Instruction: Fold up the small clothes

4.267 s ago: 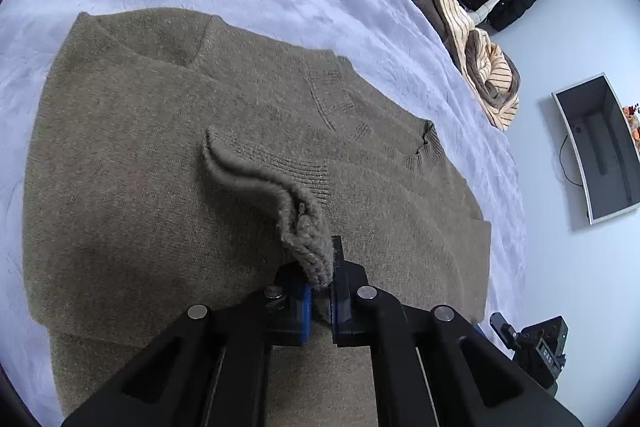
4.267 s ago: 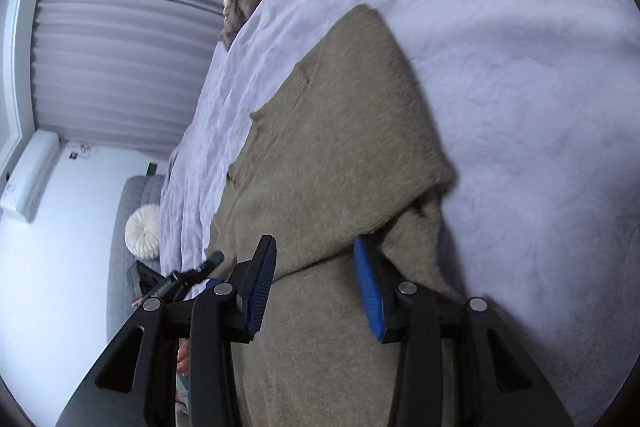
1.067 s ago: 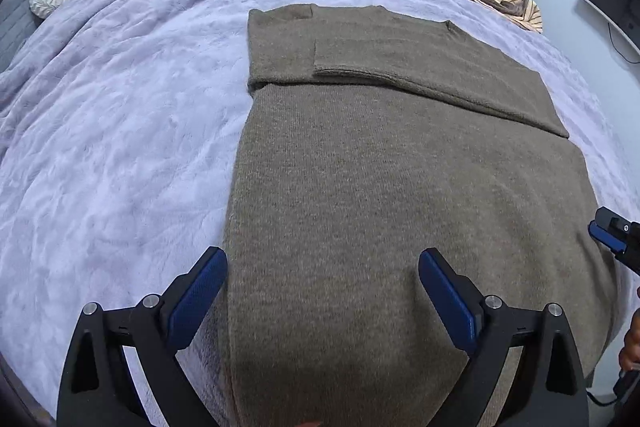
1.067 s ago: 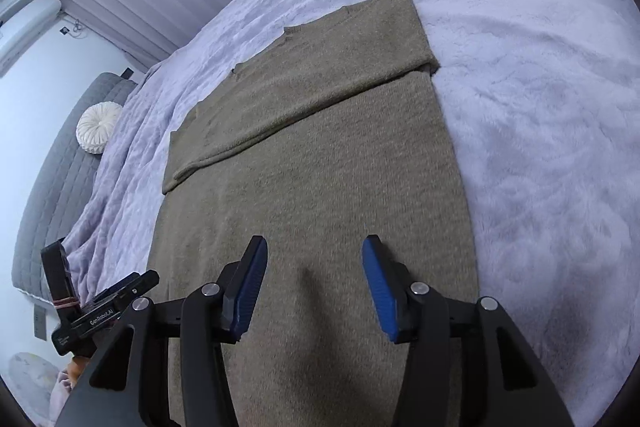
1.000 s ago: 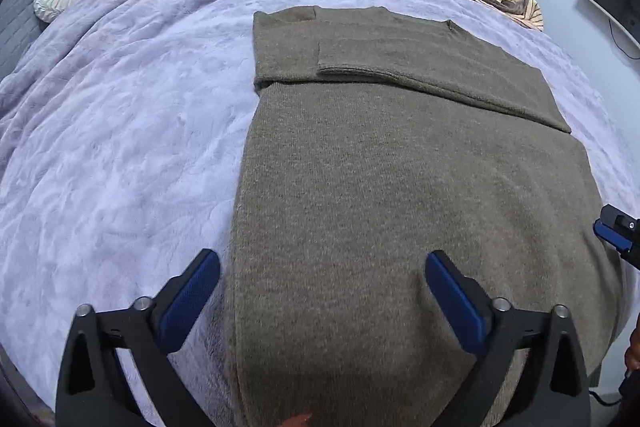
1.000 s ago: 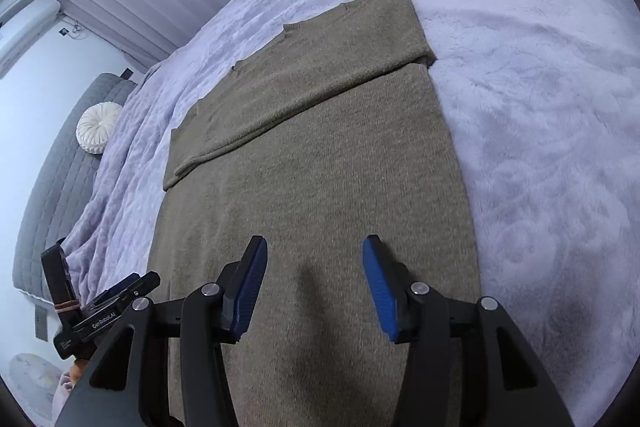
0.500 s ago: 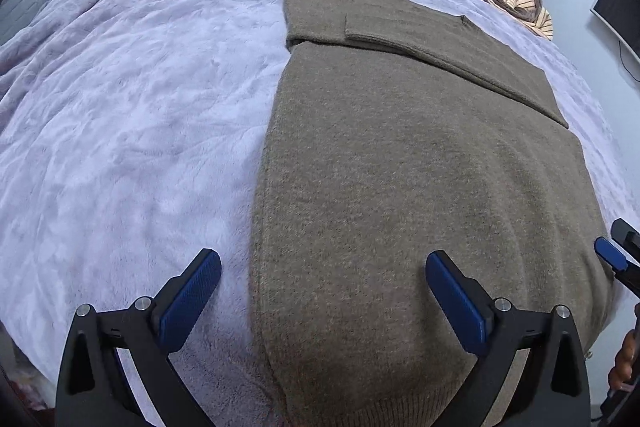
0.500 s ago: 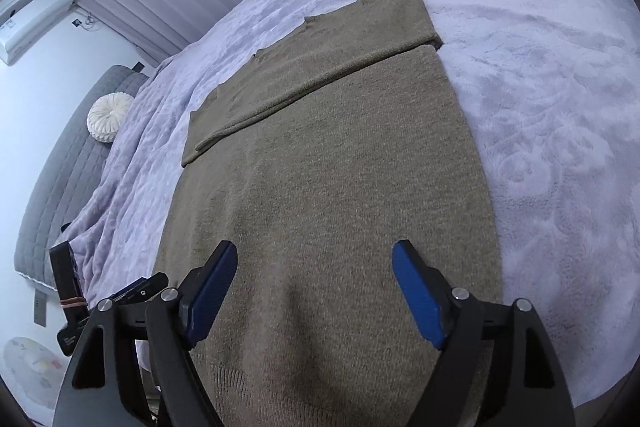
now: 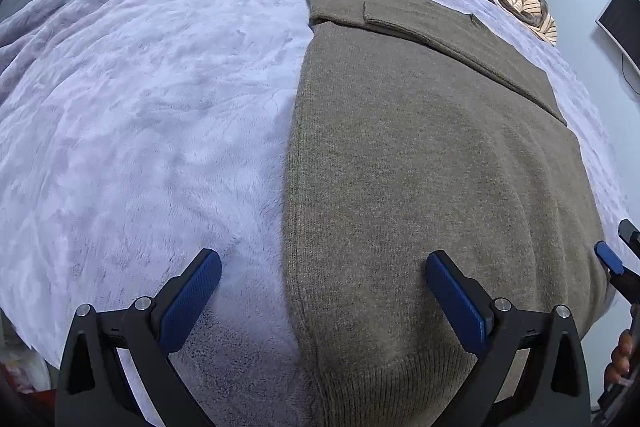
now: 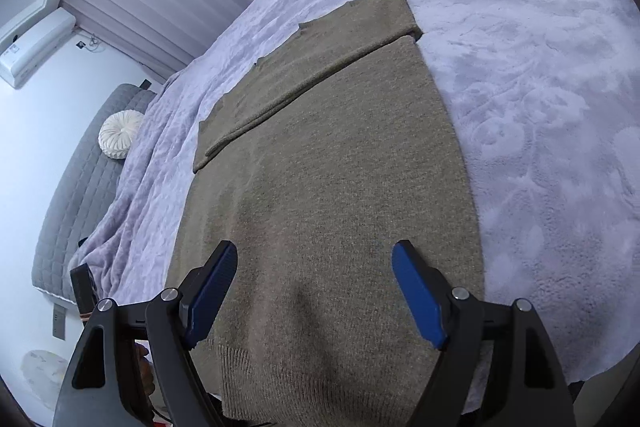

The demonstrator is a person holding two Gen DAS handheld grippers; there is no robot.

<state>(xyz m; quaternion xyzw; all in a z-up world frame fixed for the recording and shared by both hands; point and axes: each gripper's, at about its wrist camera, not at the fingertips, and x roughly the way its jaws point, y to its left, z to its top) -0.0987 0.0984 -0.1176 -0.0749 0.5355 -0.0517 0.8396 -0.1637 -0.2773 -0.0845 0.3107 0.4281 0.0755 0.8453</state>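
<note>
Jaws spread wide on both grippers, left gripper (image 9: 322,287) and right gripper (image 10: 314,287), nothing gripped, poised above the near hem of the olive sweater (image 9: 420,167). It lies flat on the lilac bed (image 9: 140,87), sleeves folded across. Risk: pinching only the top layer, or snagging bedspread plush, skewing the fold.

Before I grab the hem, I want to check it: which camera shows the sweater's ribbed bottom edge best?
The right wrist view: the sweater's ribbed hem spans the frame bottom between the open jaws. The left wrist view shows only its left corner.
</note>
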